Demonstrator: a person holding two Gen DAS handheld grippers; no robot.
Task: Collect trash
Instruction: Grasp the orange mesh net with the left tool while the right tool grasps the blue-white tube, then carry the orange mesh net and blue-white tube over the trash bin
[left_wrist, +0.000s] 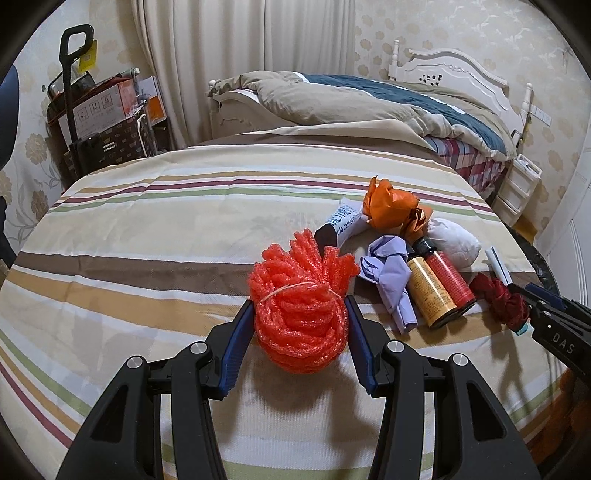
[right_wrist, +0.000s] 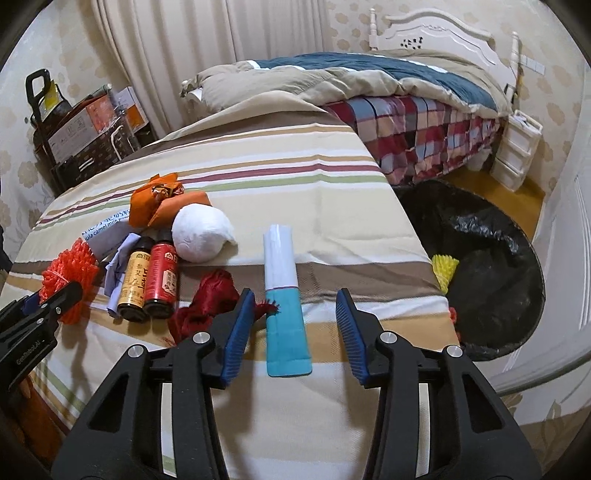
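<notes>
Tube (right_wrist: 286, 295) lies lengthwise, white end pointing away, between the down-tilted right gripper's (right_wrist: 295, 325) part-open, untouching jaws; left gripper (left_wrist: 301, 325) clamps red netting (left_wrist: 301, 295).

Your left gripper (left_wrist: 300, 317) clamps the orange foam net bundle (left_wrist: 301, 301) at lower centre of the frame on the striped cloth (left_wrist: 147, 240). Two small bottles (left_wrist: 439, 286) lie right of it, beside crumpled purple paper (left_wrist: 389, 275).
</notes>
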